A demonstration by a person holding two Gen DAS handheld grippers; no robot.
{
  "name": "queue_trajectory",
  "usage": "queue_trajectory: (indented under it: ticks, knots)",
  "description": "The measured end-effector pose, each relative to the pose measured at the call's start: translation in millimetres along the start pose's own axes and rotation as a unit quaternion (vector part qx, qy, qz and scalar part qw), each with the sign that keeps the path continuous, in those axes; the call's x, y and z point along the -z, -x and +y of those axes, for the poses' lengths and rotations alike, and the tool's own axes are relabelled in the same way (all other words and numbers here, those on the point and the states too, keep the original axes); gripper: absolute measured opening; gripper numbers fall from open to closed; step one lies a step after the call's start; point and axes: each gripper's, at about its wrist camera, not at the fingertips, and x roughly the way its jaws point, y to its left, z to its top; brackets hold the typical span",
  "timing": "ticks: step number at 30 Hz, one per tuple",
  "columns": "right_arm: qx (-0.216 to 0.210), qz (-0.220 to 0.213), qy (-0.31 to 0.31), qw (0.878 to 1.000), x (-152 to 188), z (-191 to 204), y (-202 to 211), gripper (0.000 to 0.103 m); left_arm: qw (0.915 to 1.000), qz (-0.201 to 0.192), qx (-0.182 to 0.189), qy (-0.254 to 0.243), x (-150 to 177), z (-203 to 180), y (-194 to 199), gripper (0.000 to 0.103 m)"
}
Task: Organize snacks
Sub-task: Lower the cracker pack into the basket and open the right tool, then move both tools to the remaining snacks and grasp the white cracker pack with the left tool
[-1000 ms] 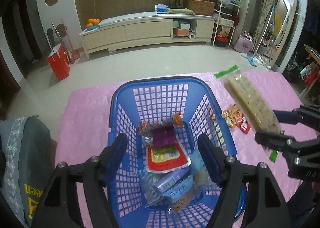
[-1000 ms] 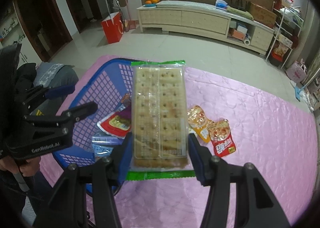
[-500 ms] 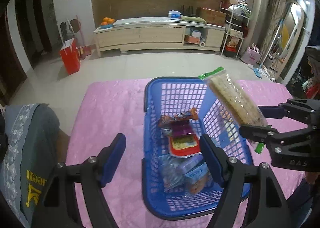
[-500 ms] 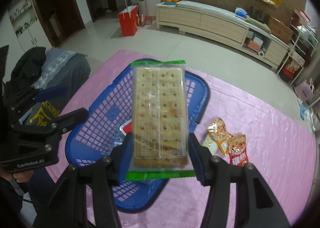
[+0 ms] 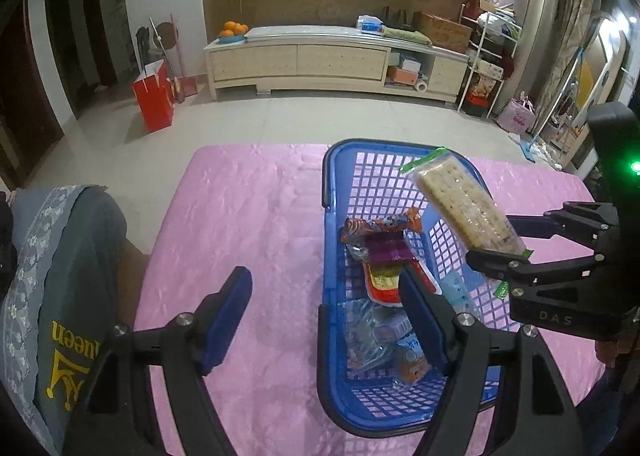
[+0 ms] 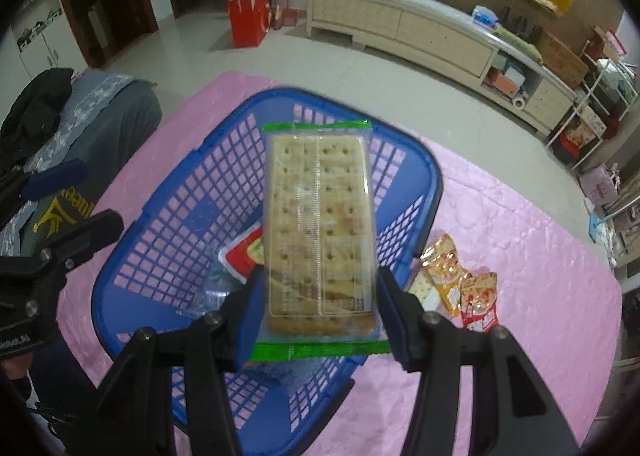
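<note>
A: Left wrist view. The left gripper (image 5: 324,312) stands wide open with nothing between its blue pads; one pad is over the pink table cover (image 5: 248,215), the other over the near rim of the blue basket (image 5: 326,175). Basket contents: an orange wrapper, a purple packet, a red-edged tray pack and clear wrapped snacks at the near end.

B: And the cracker pack (image 5: 464,207)?

A: Held tilted above the basket's right side by the right gripper (image 5: 516,252), clear of the snacks inside.

B: Right wrist view?

A: The right gripper (image 6: 320,316) has the cracker pack (image 6: 320,223) between its pads at the lower end. The jaws have just been opening; I cannot tell if the pads press. Two small foil packets (image 6: 464,280) lie on the cover just beside the basket (image 6: 176,191).

B: Handling?

A: Probably light, stiff, brittle, with slippery film. Grip the long edges gently.
</note>
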Motion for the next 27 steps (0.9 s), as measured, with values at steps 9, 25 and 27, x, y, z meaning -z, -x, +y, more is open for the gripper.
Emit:
queue_trajectory:
  ticks: [9, 25, 27]
  knots:
    - [0.009, -0.021, 0.016, 1.0, 15.4, -7.3, 26.6, 0.08, 1.0, 0.004, -0.002, -0.008, 2.8, -11.3, 6.5, 0.074]
    - [0.051, -0.05, -0.043, 0.996, 65.6, -101.6, 89.7, 0.08, 0.998, -0.012, 0.029, -0.055, -5.7, -106.7, 26.1, 0.074]
    - [0.052, -0.051, -0.05, 0.996, 73.3, -113.0, 93.1, 0.08, 0.9971, -0.01, 0.032, -0.068, -7.7, -124.8, 24.5, 0.074]
